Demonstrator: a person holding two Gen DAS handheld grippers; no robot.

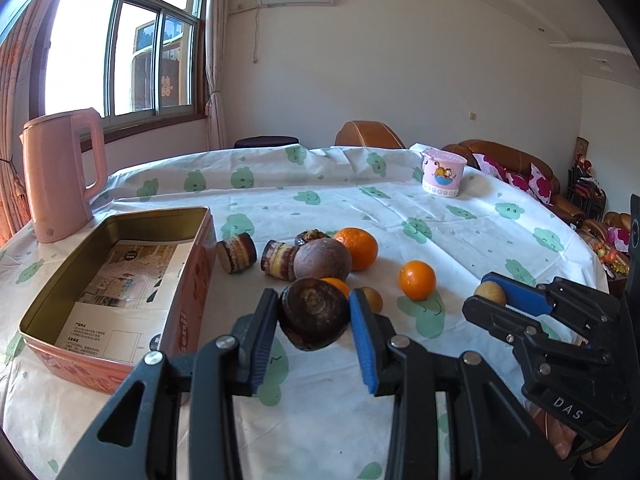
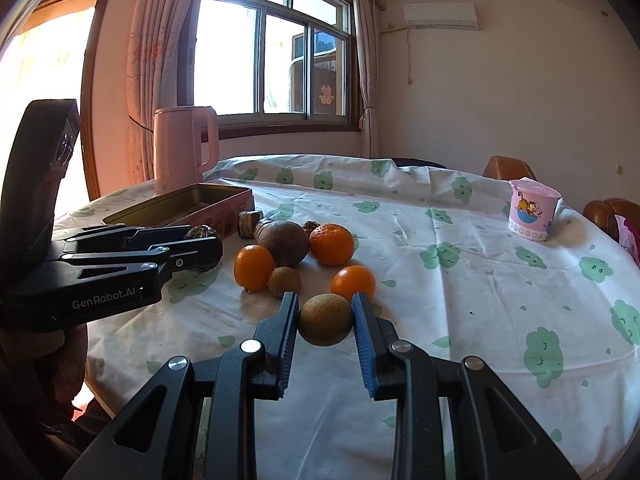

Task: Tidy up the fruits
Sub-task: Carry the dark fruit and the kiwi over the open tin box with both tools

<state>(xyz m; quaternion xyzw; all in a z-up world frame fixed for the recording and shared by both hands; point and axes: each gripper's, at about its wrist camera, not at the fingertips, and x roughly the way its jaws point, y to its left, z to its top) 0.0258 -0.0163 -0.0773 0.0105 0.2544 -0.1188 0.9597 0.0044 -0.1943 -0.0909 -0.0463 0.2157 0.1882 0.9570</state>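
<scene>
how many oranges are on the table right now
3: the largest orange sits behind the dark round fruit, one orange left of it, one nearest the right gripper.

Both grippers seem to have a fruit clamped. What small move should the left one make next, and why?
Probably carry it leftward over the open tin. The left gripper is shut on a dark brown fruit that looks lifted off the cloth, and the tin beside it holds only a paper liner, no fruit yet.
</scene>
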